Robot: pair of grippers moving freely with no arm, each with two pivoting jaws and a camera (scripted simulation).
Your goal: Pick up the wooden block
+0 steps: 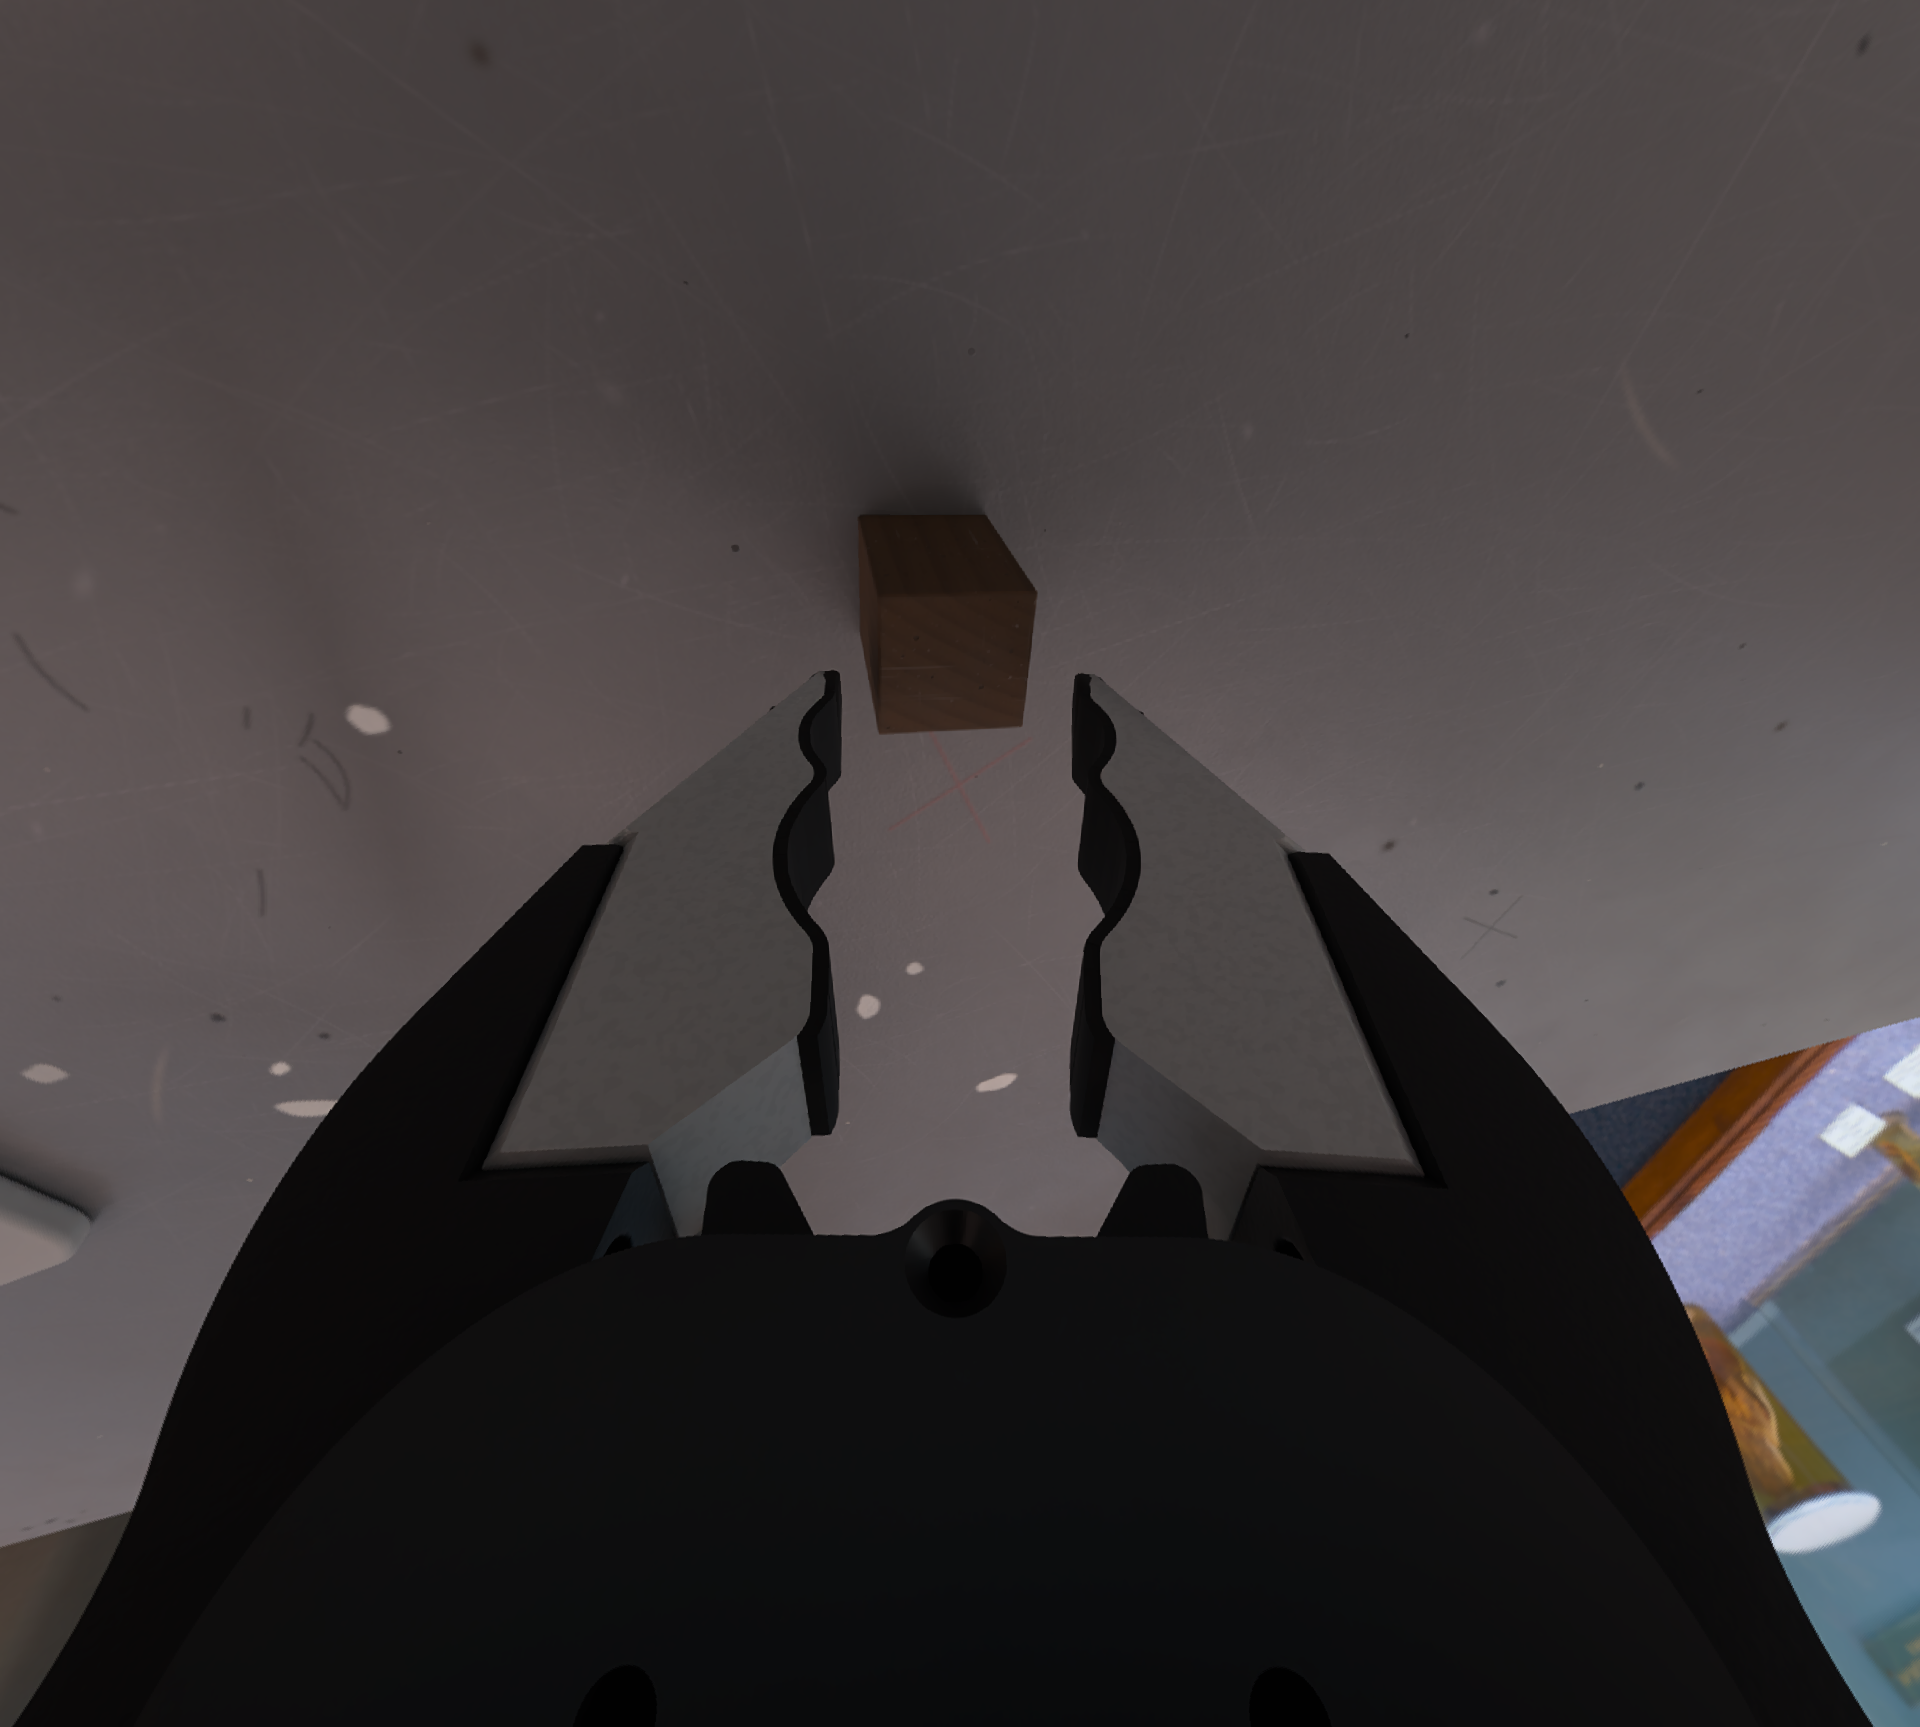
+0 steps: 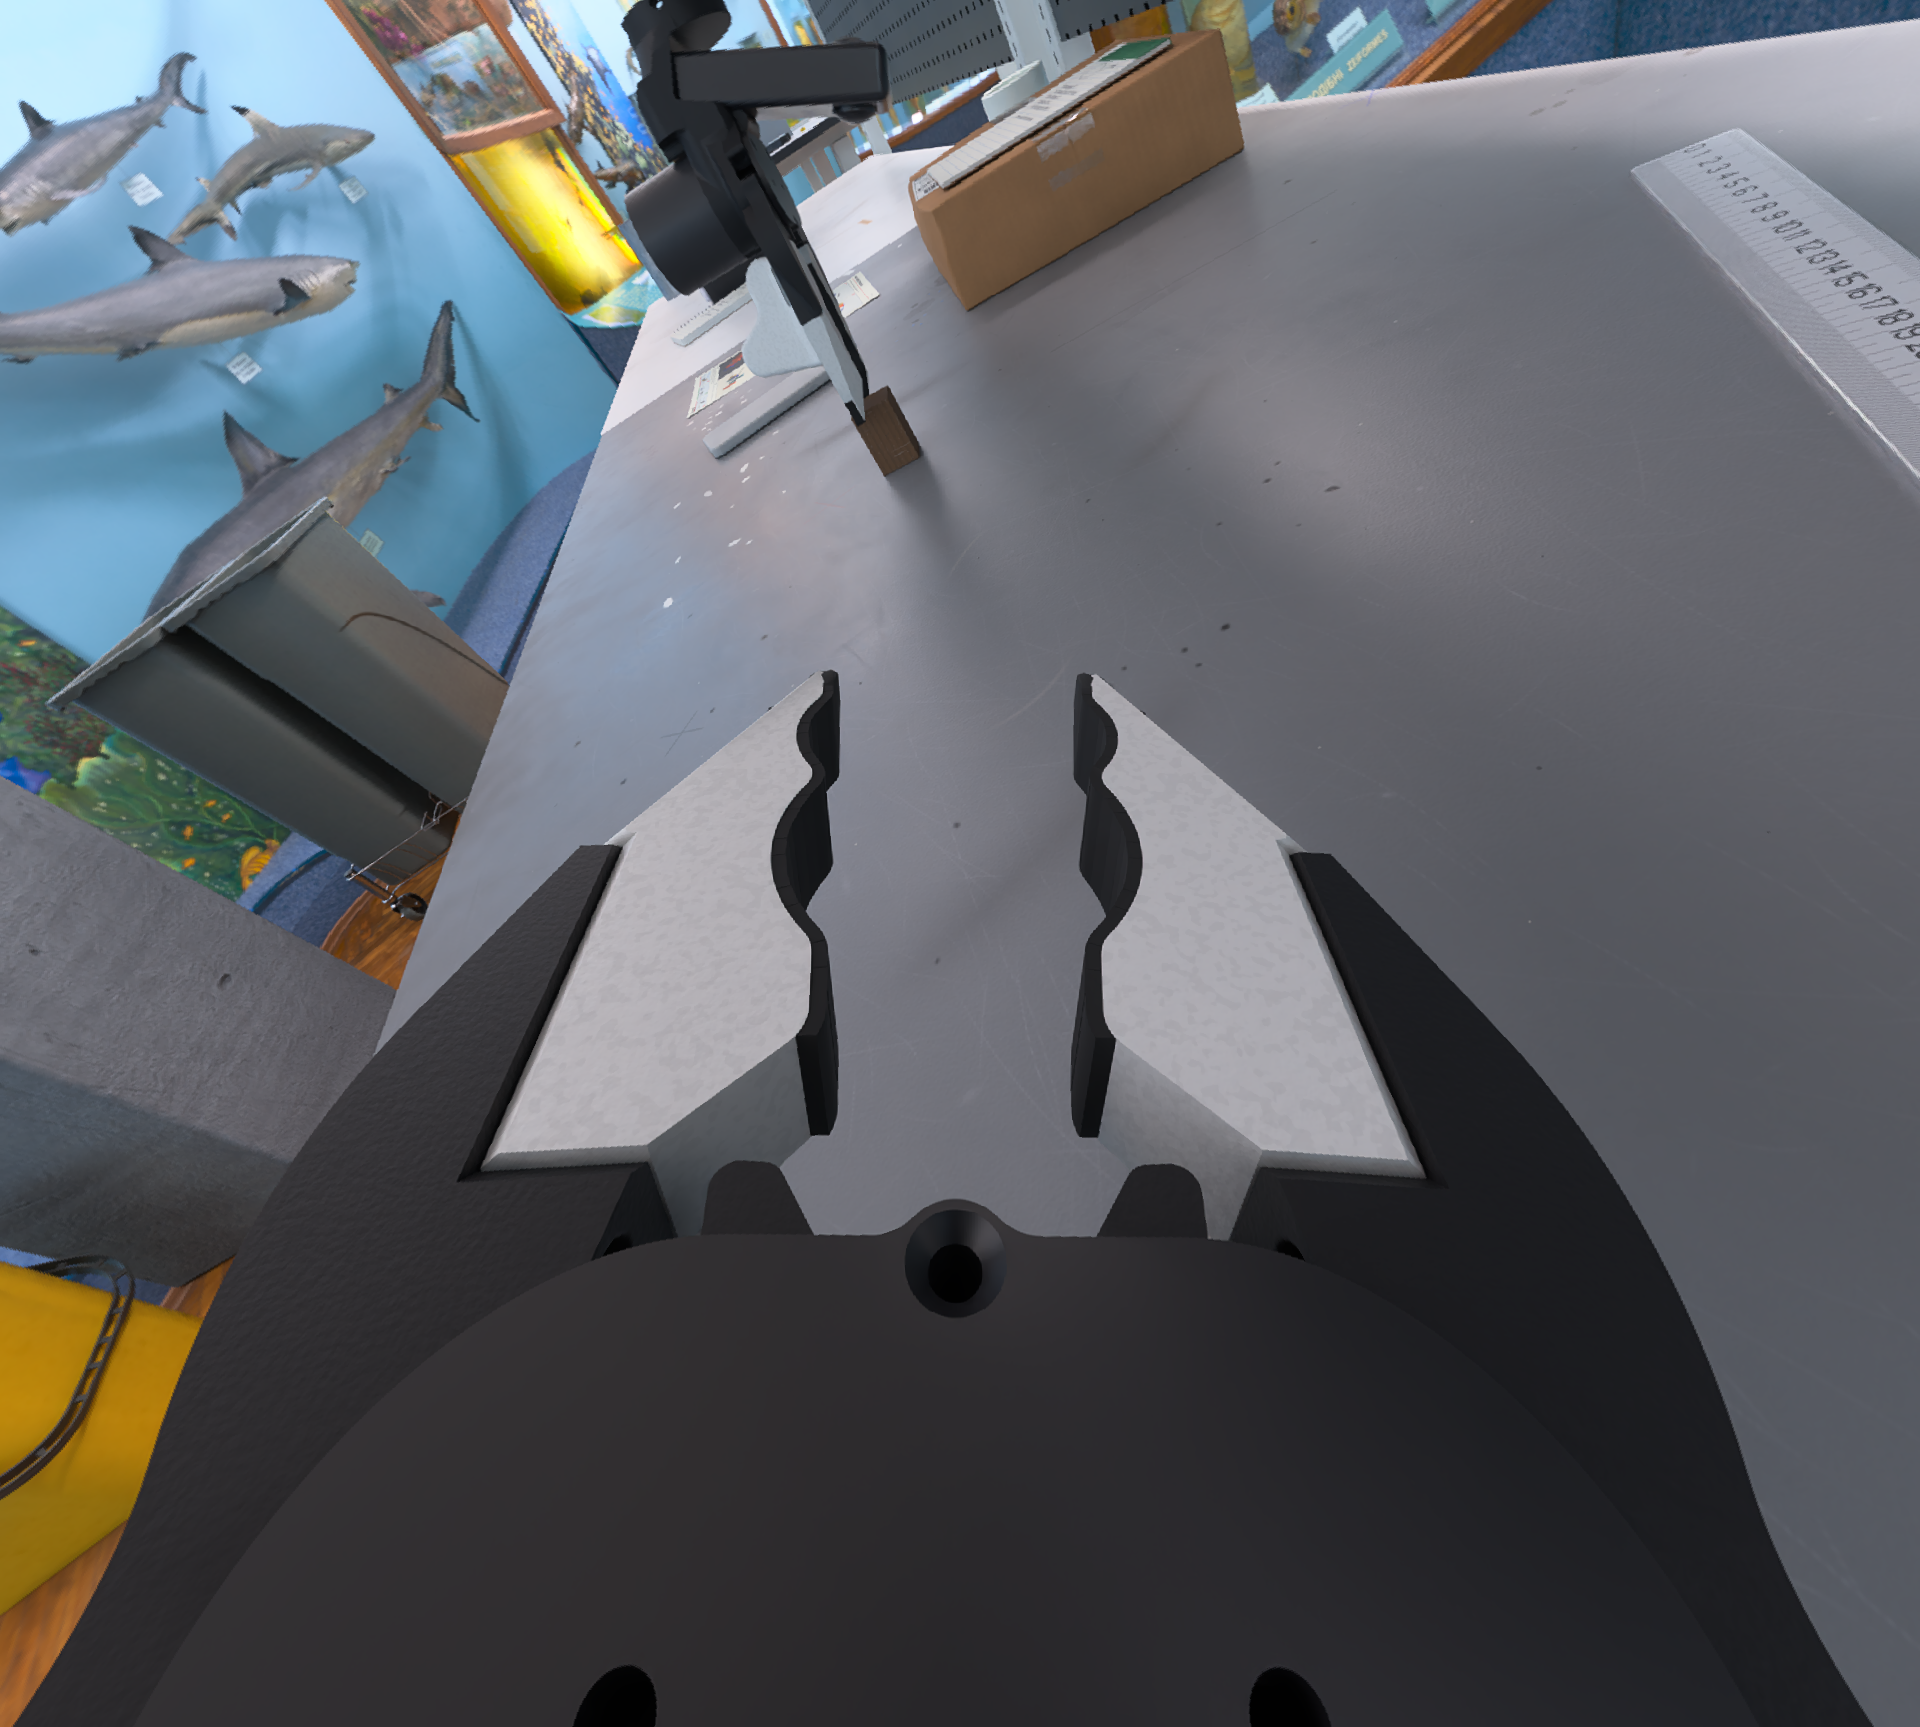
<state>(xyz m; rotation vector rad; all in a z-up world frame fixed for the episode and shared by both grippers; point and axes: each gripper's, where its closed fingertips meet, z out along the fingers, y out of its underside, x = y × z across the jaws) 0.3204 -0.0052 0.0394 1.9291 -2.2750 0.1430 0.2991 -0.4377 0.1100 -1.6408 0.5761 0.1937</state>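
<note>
The left gripper (image 1: 954,690) points down at the grey table (image 1: 1351,275), its jaws spread wide and empty. The block (image 1: 948,628), a small brown wooden cube, stands on the table just beyond the fingertips and in line with the gap between them, a little left of centre. From this view it is hard to tell whether the tips have reached the block's sides; they look just short of it.

From the right wrist view, the left gripper (image 2: 868,410) shows far off, tilted down over the block (image 2: 896,443), its tips at the block's top edge. The right gripper (image 2: 954,690) hangs above the near part of the table (image 2: 1351,638), well apart from the block, jaws likewise parted with nothing between them. A cardboard box (image 2: 1081,171) lies at the far side of the table, and a ruler (image 2: 1808,275) lies to the right.
</note>
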